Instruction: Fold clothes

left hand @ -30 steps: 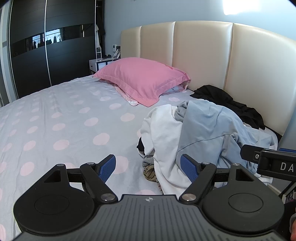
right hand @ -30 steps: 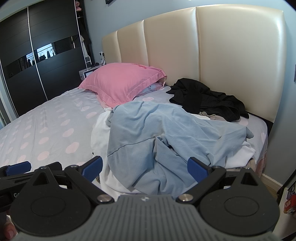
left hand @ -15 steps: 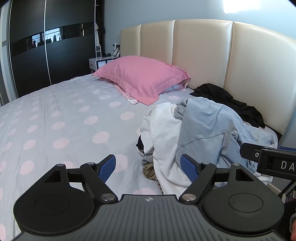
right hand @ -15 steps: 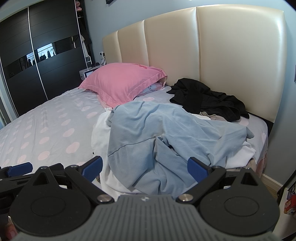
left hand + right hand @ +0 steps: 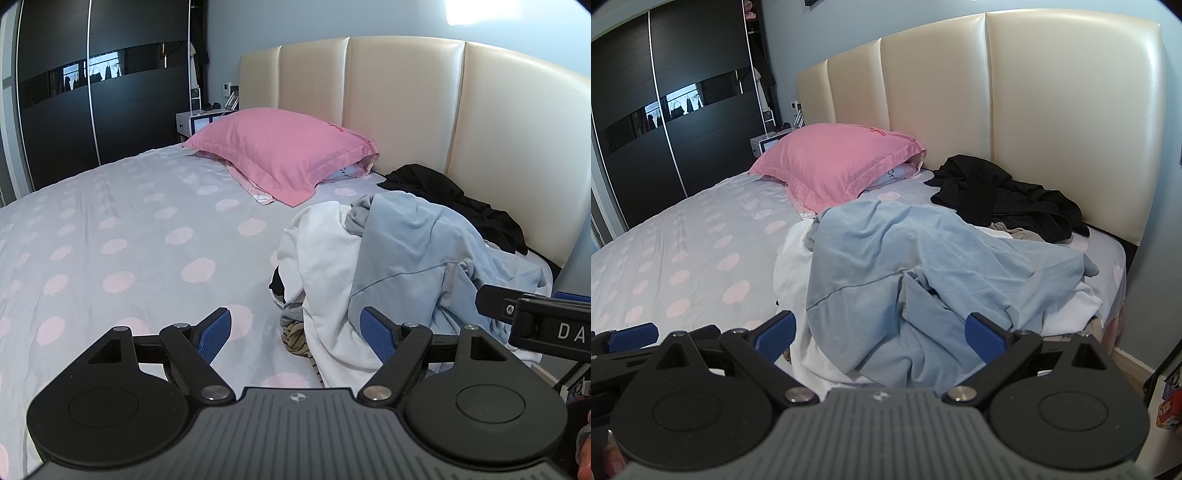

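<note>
- Left wrist view: your left gripper (image 5: 295,334) is spread wide and holds nothing, hovering over the near edge of the bed (image 5: 122,236). The light blue garment (image 5: 413,254) lies heaped on a white garment (image 5: 325,266) to the right; a black garment (image 5: 454,195) sits farther right, by the headboard (image 5: 399,103).
- Right wrist view: your right gripper (image 5: 879,334) is likewise spread and empty, with the light blue garment (image 5: 905,273) just beyond it. The pink pillow (image 5: 834,162) rests far left.

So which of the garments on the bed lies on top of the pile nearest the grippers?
The light blue garment. It is draped over the white garment, while the black garment lies apart, back by the headboard.
</note>
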Demonstrator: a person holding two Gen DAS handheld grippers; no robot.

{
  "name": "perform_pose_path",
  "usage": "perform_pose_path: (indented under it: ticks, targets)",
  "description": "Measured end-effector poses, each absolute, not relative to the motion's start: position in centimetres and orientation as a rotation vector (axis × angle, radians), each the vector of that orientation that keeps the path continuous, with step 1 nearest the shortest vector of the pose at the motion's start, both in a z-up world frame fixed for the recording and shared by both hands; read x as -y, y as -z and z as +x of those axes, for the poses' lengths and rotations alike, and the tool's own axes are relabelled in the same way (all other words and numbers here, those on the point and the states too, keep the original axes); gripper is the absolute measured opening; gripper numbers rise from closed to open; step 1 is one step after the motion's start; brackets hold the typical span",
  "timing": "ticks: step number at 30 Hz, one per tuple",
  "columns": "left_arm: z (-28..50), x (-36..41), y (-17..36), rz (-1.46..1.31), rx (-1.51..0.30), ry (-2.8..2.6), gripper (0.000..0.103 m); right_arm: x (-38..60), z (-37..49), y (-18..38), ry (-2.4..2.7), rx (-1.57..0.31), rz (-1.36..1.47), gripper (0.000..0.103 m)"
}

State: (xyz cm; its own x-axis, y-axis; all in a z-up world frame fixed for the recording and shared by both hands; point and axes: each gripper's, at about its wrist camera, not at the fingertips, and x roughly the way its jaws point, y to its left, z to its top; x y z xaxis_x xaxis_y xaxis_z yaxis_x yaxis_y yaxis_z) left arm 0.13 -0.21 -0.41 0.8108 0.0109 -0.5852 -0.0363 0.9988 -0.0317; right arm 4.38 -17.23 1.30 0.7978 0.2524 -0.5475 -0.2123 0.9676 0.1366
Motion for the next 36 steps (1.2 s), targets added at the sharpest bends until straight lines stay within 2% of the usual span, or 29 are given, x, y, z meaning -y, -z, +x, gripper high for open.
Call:
perform_pose_path:
  ticks: [36]
  targets:
    - [0.13,0.41,0.64,-0.042,-0.642,-0.104,0.076,17.02,4.54,-1.16,-0.261,-0.605,0.052,0.099]
